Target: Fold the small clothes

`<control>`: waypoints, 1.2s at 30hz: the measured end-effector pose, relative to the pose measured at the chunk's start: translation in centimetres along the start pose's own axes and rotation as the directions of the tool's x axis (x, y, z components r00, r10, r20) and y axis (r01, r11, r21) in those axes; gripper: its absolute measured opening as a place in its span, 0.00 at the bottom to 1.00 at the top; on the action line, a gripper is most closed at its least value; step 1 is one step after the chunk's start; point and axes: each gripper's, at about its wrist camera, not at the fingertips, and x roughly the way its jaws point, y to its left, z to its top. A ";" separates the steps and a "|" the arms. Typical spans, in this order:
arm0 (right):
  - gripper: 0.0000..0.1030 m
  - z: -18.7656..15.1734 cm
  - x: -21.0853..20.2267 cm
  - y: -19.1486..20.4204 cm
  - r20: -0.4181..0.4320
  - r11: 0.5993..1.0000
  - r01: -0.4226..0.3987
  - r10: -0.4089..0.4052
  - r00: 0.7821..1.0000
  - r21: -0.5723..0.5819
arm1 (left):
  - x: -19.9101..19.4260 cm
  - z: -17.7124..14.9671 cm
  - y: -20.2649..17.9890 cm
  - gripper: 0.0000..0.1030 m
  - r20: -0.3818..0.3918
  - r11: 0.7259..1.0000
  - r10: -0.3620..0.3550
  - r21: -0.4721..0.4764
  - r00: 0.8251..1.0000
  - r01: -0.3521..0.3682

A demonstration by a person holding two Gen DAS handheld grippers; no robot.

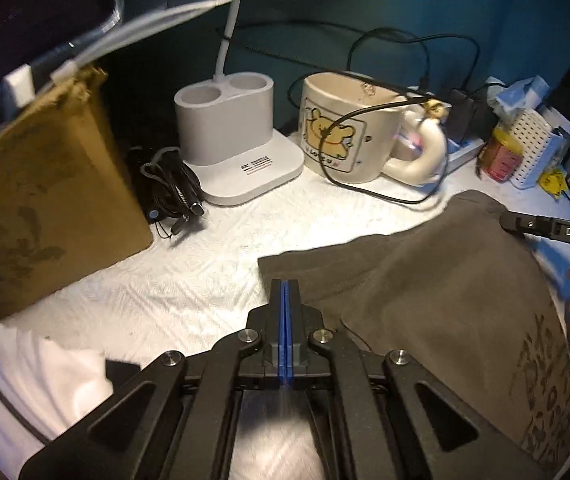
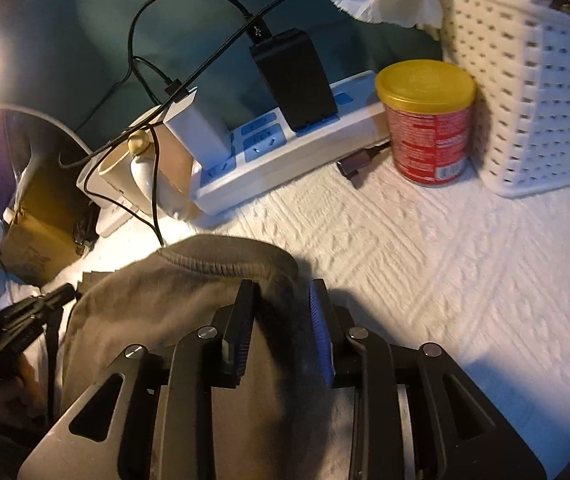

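Observation:
A dark grey garment [image 1: 425,280] with a print near one edge lies on the white textured cover [image 1: 189,280]. In the left wrist view my left gripper [image 1: 285,285] is shut, its blue pads pressed together. Its tips sit right at the garment's left edge, and no cloth shows between the pads. My right gripper [image 2: 281,304] stands open over the garment's [image 2: 173,304] ribbed-hem end. Cloth lies under and between its fingers, but the pads do not press on it. The left gripper [image 2: 69,290] appears at the left of the right wrist view, and the right gripper [image 1: 510,220] at the right of the left wrist view.
Behind the garment stand a bear mug [image 1: 341,136], a white lamp base [image 1: 237,144], a brown cardboard box [image 1: 37,208] and black cables [image 1: 169,188]. A power strip [image 2: 285,152], a red tin [image 2: 429,120] and a white basket [image 2: 525,100] line the back right. White cloth [image 1: 45,368] lies front left.

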 end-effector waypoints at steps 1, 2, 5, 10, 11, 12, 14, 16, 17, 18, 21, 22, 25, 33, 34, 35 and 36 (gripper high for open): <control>0.29 -0.3 -0.4 0.0 0.003 1.000 0.007 -0.007 1.000 -0.003 | -0.4 -0.2 -0.2 0.00 0.002 1.000 -0.013 -0.002 1.000 0.013; 0.29 -0.6 -0.8 0.1 0.006 1.000 0.013 -0.012 1.000 -0.007 | -0.7 -0.4 -0.3 0.00 0.002 1.000 -0.026 -0.003 1.000 0.026; 0.29 -1.5 -2.0 0.3 0.012 0.999 0.029 -0.029 1.000 -0.019 | -1.6 -1.0 -1.1 0.09 0.002 0.999 -0.033 0.006 0.999 0.033; 0.29 -3.6 -4.0 0.6 0.017 0.998 0.044 -0.043 0.999 -0.042 | -3.7 -2.5 -2.6 0.49 0.038 0.998 -0.063 0.012 0.997 0.062; 0.29 -4.0 -4.4 0.6 0.017 0.998 0.046 -0.045 0.999 -0.046 | -4.2 -2.7 -2.9 0.50 0.045 0.997 -0.074 0.015 0.996 0.074; 0.29 -4.5 -4.8 0.6 0.017 0.998 0.047 -0.046 0.999 -0.051 | -4.7 -3.1 -3.1 0.50 0.049 0.996 -0.088 0.019 0.995 0.087; 0.29 -5.5 -5.3 0.6 0.015 0.997 0.052 -0.051 0.999 -0.054 | -5.5 -3.8 -3.5 0.50 0.054 0.994 -0.108 0.025 0.993 0.107; 0.29 -6.5 -5.9 0.6 0.012 0.997 0.052 -0.052 0.999 -0.056 | -6.3 -4.4 -4.1 0.50 0.059 0.992 -0.126 0.031 0.990 0.125; 0.29 -6.9 -6.3 0.5 0.012 0.997 0.052 -0.051 0.999 -0.059 | -6.8 -4.8 -4.3 0.50 0.063 0.989 -0.145 0.032 0.987 0.143; 0.29 -7.4 -6.6 0.6 0.013 0.997 0.053 -0.052 0.999 -0.062 | -7.3 -5.3 -4.5 0.50 0.065 0.986 -0.166 0.031 0.984 0.165; 0.29 -8.8 -7.5 0.6 0.016 0.996 0.058 -0.057 0.998 -0.067 | -8.2 -6.5 -5.1 0.50 0.062 0.980 -0.196 0.030 0.979 0.195; 0.29 -9.2 -7.8 0.6 0.017 0.996 0.059 -0.058 0.998 -0.068 | -8.4 -6.8 -5.4 0.50 0.060 0.980 -0.199 0.031 0.978 0.197; 0.29 -10.5 -8.9 0.5 0.024 0.996 0.058 -0.056 0.998 -0.065 | -9.3 -8.0 -6.1 0.50 0.051 0.977 -0.212 0.040 0.976 0.210; 0.29 -14.3 -11.6 0.8 0.028 0.996 0.048 -0.046 0.999 -0.073 | -11.1 -12.7 -7.0 0.50 -0.002 0.970 -0.241 0.030 0.971 0.241; 0.29 -14.6 -11.7 0.9 0.025 0.996 0.048 -0.046 0.999 -0.073 | -11.3 -13.4 -7.0 0.50 -0.009 0.969 -0.246 0.027 0.969 0.246; 0.29 -15.3 -11.9 0.9 0.018 0.996 0.047 -0.046 0.999 -0.075 | -11.5 -14.2 -7.0 0.50 -0.017 0.967 -0.254 0.022 0.967 0.254; 0.29 -15.8 -12.0 0.9 0.014 0.996 0.047 -0.046 0.999 -0.076 | -11.6 -14.9 -7.0 0.50 -0.025 0.964 -0.265 0.015 0.964 0.265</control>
